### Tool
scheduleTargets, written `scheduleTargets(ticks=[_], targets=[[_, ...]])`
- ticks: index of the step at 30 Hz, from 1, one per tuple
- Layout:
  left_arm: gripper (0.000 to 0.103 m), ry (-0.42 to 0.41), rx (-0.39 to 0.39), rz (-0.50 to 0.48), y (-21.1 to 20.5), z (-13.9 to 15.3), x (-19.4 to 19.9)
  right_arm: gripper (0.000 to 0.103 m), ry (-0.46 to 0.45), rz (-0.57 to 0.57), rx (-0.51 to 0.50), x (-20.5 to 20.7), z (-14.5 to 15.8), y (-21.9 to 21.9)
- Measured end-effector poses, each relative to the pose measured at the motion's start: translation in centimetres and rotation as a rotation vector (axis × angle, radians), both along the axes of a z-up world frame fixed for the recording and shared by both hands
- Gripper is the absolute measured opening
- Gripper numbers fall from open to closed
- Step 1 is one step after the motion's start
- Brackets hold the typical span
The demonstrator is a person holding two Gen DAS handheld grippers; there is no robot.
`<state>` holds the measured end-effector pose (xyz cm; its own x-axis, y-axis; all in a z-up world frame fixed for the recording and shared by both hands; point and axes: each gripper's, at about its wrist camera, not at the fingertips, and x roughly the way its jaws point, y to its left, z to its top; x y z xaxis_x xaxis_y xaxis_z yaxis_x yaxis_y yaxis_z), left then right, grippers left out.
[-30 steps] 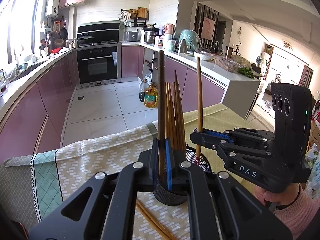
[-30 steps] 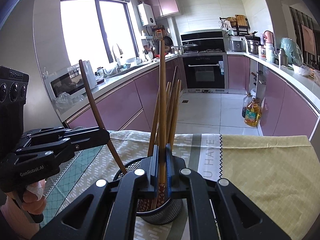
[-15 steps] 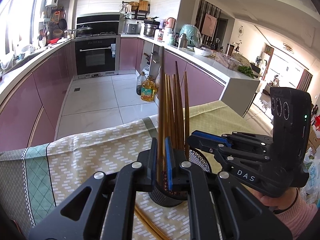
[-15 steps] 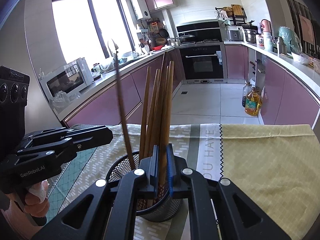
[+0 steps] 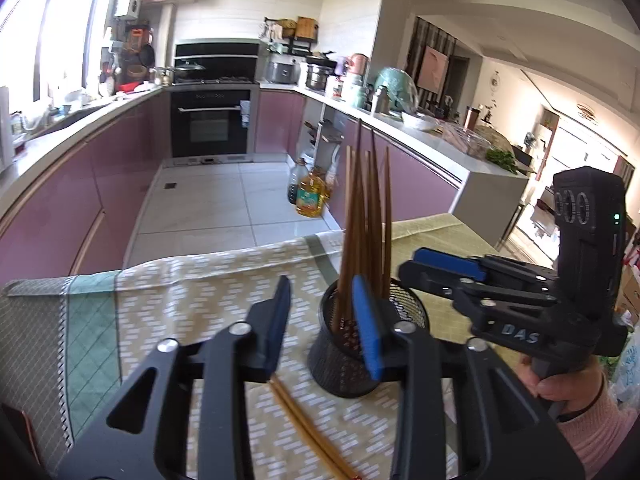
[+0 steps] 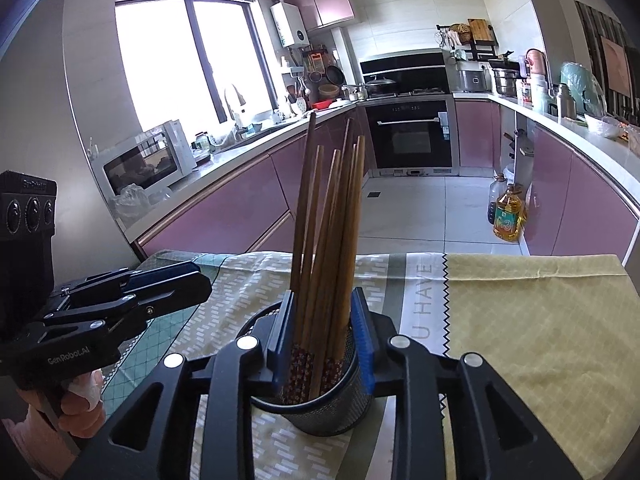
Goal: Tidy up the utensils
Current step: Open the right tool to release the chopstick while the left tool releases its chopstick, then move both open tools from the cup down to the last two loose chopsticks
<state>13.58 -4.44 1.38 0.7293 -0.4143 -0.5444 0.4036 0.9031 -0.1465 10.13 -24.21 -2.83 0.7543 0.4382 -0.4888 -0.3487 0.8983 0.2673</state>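
A black mesh holder [image 5: 352, 354] stands on the tablecloth with several brown chopsticks [image 5: 366, 216] upright in it. It also shows in the right wrist view [image 6: 320, 408], with the chopsticks [image 6: 332, 232] leaning together. My left gripper [image 5: 324, 320] is open and empty, just left of the holder. My right gripper [image 6: 322, 328] is open, its jaws on either side of the chopsticks above the holder's rim. Two loose chopsticks [image 5: 308, 428] lie on the cloth under my left gripper.
The table carries a patterned cloth [image 5: 192, 292] with a yellow-green part [image 6: 532, 320] to the right. Beyond the table edge is the kitchen floor with oil bottles [image 5: 310, 196] and purple cabinets [image 6: 224, 216].
Both grippers opened and let go of their chopsticks, which now stand in the holder. My left gripper shifted left of the holder.
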Motion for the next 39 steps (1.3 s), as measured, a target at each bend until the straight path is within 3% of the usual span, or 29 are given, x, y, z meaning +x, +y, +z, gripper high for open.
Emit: scheduleTargets(ticks=[2,6,11,22,39], targets=[[0.053,-0.014,0.008,0.022,0.7,-0.2,-0.8,0.038,-0.019,0.027,-0.002,-1.1,0.3,0.1],[0.067,-0.018,0.047,0.06,2.0,-1.2,-2.3,0.04,-0.043,0.105,-0.005,-3.7,0.4,0.8],[0.081,0.022,0.087,0.104,3.7,-3.8,-4.1,0.049,-0.008,0.192,-0.044,-5.8,-1.3,2.4],[0.082,0.137,0.138,0.197,5.8,-9.0,-5.7,0.05,0.199,0.235,-0.132,-5.9,-8.0,6.3],[0.081,0.173,0.147,0.208,5.7,-10.5,-6.7,0.041,0.241,0.212,-0.212,-5.9,-9.7,8.4]])
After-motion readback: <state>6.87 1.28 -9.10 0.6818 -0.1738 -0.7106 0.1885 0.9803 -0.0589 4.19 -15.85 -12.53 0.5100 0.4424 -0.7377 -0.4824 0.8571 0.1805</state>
